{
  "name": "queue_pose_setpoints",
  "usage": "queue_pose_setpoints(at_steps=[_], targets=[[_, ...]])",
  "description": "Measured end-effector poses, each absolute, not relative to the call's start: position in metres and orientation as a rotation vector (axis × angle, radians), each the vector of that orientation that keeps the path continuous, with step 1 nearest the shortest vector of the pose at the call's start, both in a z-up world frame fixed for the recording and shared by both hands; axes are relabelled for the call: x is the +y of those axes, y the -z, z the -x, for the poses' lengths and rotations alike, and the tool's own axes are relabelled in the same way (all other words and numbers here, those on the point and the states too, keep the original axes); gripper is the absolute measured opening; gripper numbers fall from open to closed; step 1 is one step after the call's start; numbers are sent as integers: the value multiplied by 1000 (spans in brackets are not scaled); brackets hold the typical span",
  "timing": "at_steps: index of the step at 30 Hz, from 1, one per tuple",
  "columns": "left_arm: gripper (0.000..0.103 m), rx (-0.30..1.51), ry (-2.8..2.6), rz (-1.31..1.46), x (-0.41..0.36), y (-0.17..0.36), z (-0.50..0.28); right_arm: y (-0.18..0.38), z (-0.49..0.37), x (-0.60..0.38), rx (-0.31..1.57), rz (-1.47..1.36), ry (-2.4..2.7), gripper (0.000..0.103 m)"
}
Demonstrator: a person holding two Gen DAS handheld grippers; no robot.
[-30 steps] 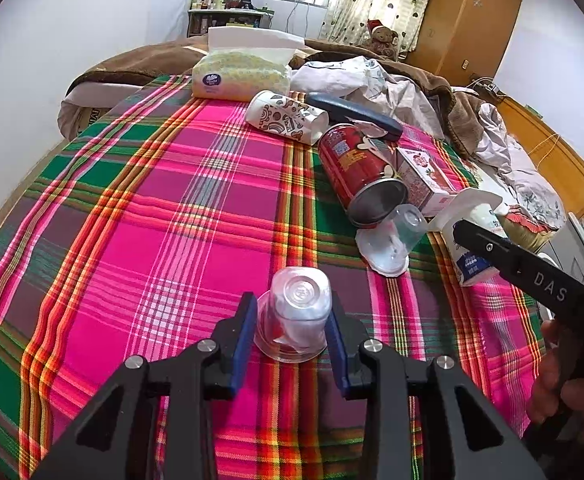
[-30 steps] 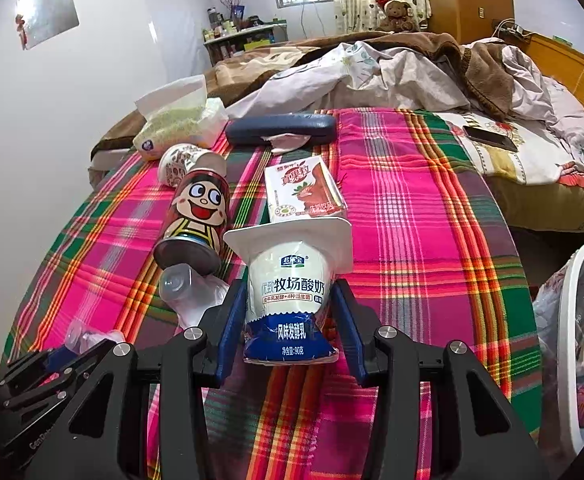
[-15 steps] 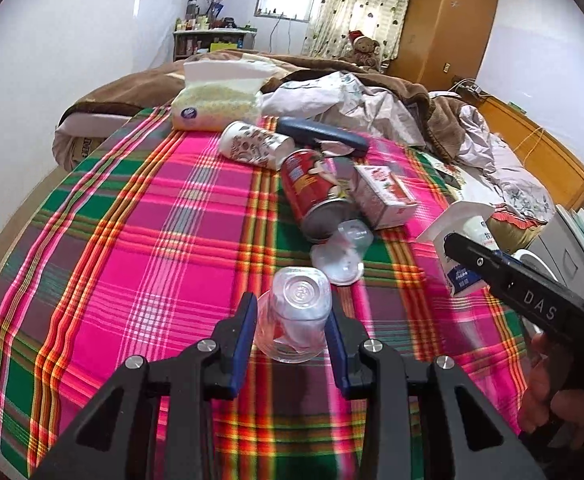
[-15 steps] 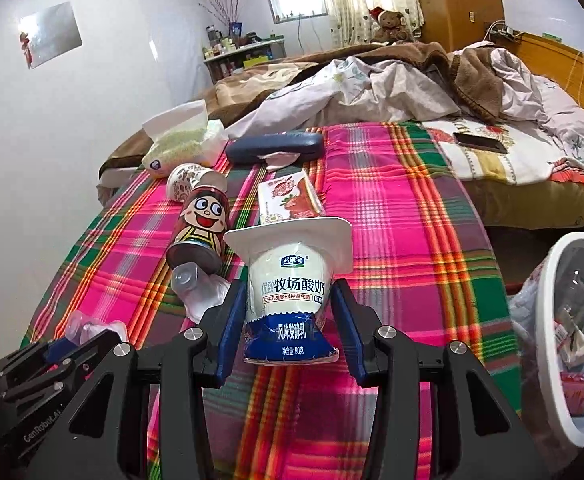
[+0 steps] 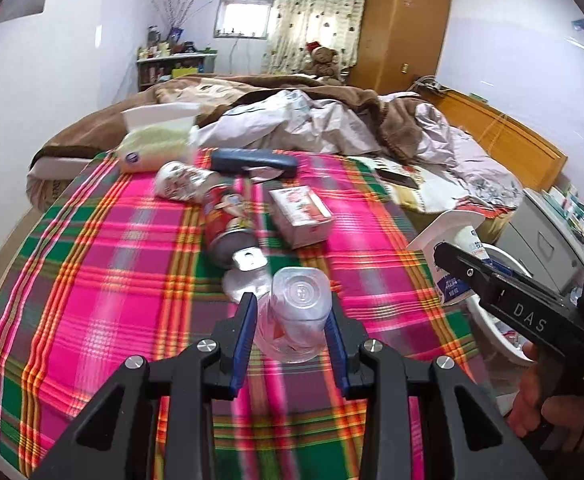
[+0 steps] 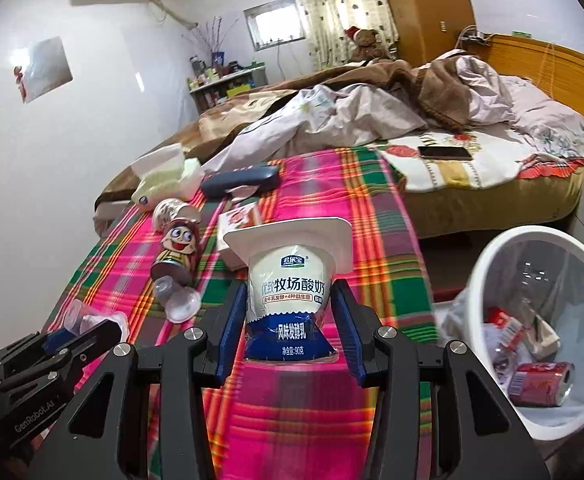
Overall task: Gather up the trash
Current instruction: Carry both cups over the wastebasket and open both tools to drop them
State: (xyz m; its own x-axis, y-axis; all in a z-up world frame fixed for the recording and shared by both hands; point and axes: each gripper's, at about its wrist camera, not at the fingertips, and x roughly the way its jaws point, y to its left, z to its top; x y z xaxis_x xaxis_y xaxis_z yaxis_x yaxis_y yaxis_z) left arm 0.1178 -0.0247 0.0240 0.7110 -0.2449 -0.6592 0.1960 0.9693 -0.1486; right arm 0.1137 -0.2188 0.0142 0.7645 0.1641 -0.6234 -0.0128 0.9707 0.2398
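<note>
My left gripper [image 5: 292,320] is shut on a clear plastic cup [image 5: 298,312], held upside down above the plaid blanket [image 5: 112,280]. My right gripper [image 6: 292,316] is shut on a white and blue yogurt cup [image 6: 290,292], lifted above the blanket's right side; it also shows in the left wrist view [image 5: 458,256]. A white trash bin [image 6: 532,320] with a clear liner stands to the right beside the bed and holds a red can [image 6: 540,384] and wrappers. On the blanket lie a red cartoon can [image 5: 228,224], another clear cup [image 5: 248,276], a small carton [image 5: 302,216] and a patterned paper cup [image 5: 180,182].
A tissue pack [image 5: 156,148] and a dark blue case [image 5: 254,162] lie at the blanket's far end. Crumpled bedding [image 5: 312,120] lies behind. A phone [image 6: 446,153] rests on the floral sheet. A wooden headboard [image 5: 504,136] is at the right.
Both grippers have lifted and swung to the right with their cups. The trash bin has come much further into the right wrist view.
</note>
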Motion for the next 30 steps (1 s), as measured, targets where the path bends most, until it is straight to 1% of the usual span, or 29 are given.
queue_pose_setpoints(at_steps=[20,30], targets=[[35,713,484,-32,-153,-44,-121,-18,-78,-327,638,-303,101,45],[35,737,606,-64,-219,-43,-128,-9,-69,-373,659,-319,209,45]])
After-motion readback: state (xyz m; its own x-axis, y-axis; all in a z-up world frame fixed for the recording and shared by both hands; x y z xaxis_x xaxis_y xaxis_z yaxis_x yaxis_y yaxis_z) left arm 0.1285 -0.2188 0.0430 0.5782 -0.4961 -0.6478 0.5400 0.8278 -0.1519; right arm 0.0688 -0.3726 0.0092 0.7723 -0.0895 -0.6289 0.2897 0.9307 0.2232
